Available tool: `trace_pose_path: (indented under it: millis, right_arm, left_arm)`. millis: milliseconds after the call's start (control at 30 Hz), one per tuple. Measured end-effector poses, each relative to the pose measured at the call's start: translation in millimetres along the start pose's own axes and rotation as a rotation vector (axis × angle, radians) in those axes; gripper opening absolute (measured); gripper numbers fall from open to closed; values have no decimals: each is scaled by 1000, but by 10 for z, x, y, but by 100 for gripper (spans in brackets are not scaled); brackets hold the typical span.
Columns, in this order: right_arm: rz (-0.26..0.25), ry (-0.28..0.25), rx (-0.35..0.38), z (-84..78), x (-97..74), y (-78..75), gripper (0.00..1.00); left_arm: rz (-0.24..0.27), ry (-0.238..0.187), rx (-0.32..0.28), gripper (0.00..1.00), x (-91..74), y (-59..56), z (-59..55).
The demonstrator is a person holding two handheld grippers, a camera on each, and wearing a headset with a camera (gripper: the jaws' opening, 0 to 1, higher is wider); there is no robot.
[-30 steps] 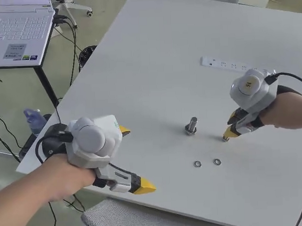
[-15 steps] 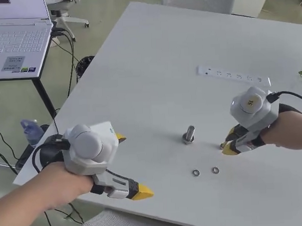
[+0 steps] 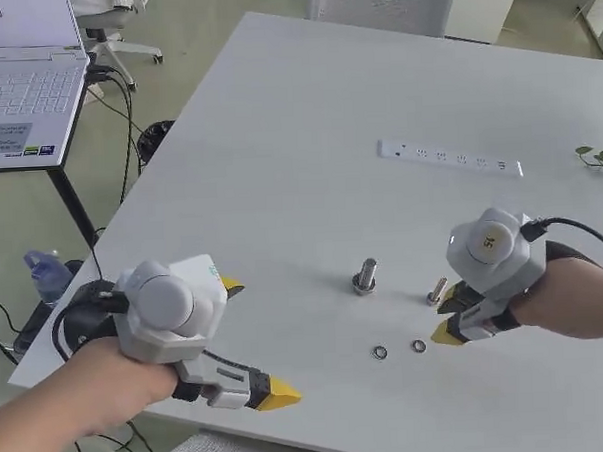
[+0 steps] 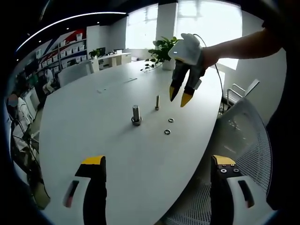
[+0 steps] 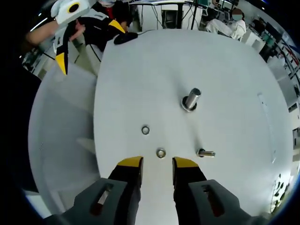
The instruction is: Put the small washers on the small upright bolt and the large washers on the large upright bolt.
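Sitting off the table at far left, a laptop (image 3: 20, 88) is on a side stand, with a water bottle (image 3: 45, 272) lower down beside it. The left gripper (image 3: 256, 338) hovers over the near-left edge of the white table (image 3: 298, 136). Its claw is spread wide with nothing in it, and the left gripper view (image 4: 158, 161) shows the same wide spread.

Mid-table, the large bolt (image 3: 365, 276) stands upright. In front of it two washers lie flat on the table, near each other but apart: the left washer (image 3: 380, 352) and the right washer (image 3: 418, 346). The small bolt (image 3: 436, 291) stands upright to the right of the large bolt, apart from it.

The right gripper (image 3: 444, 317) hangs just beside the small bolt, tips angled down, claw at a narrow gap and holding nothing. In the right gripper view (image 5: 157, 162) the right washer (image 5: 161, 153) lies just ahead of the tips, with the small bolt (image 5: 205, 153) off to one side.

A power strip (image 3: 449, 157) lies on the far side of the table, and plant leaves (image 3: 601, 156) show at the right edge.
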State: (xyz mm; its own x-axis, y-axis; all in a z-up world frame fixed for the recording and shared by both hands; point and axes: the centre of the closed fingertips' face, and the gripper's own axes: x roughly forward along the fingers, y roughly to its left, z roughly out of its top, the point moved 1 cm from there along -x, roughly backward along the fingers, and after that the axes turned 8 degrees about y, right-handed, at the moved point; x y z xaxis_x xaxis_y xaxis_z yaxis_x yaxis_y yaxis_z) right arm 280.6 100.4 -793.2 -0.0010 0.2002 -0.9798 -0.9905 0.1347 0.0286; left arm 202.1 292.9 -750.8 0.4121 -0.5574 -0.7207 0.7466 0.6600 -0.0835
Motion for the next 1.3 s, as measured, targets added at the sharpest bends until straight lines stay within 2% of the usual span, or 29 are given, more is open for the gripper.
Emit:
trace_pose_path:
  millis: [100,433,667,800,900,1000,1300]
  right_arm:
    - [12,-7,12,7,18,17,26]
    - [4,3,3,-26,151,-4,26]
    - [3,11,24,-73,296,-48,26]
    - [3,17,33,-95,376,-57,26]
    - [-7,16,45,-119,434,-84,26]
    - [-19,4,64,-122,493,-122,26]
    - [-22,9,76,-133,613,-114,26]
  left_arm:
    - [4,8,1,93,12,9,-6]
    - [8,7,9,94,45,1,47]
    - [8,19,15,92,72,12,55]
    - [4,9,7,93,75,20,76]
    - [7,22,14,93,91,36,55]
    - [7,17,12,93,91,37,63]
    - [-6,27,1,91,99,9,7]
